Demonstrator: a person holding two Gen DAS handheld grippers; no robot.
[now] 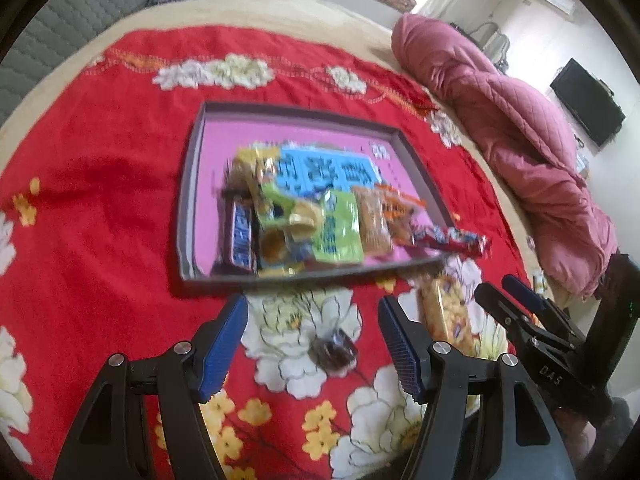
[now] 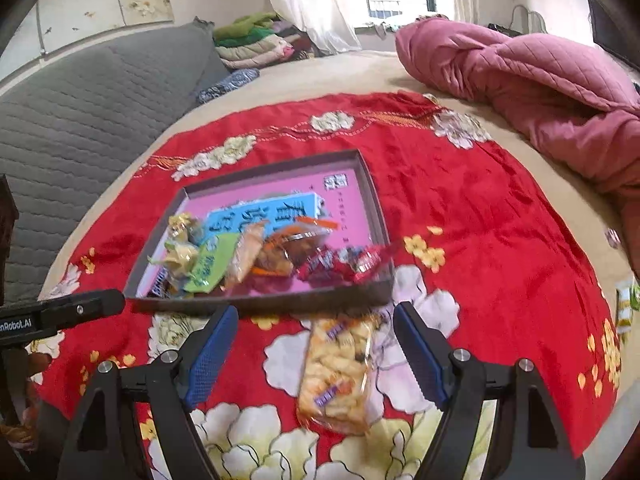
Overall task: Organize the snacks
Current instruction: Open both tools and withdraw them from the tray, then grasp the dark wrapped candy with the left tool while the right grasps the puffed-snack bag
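A shallow box with a pink floor (image 1: 224,136) (image 2: 352,208) lies on a red flowered cloth and holds several snack packs. A small dark wrapped candy (image 1: 333,350) lies on the cloth between the fingers of my open left gripper (image 1: 312,308). A yellow rice-cracker pack (image 2: 338,368) (image 1: 446,312) lies on the cloth in front of the box, between the fingers of my open right gripper (image 2: 314,320). A red candy pack (image 1: 452,240) (image 2: 344,264) hangs over the box's near right corner. The right gripper also shows in the left wrist view (image 1: 508,288).
The red cloth (image 1: 100,168) (image 2: 500,240) covers a beige bed. A pink quilt (image 1: 520,140) (image 2: 540,80) is bunched at the right. A grey padded headboard (image 2: 80,112) is at the left. A small green-yellow packet (image 2: 624,304) lies at the cloth's right edge.
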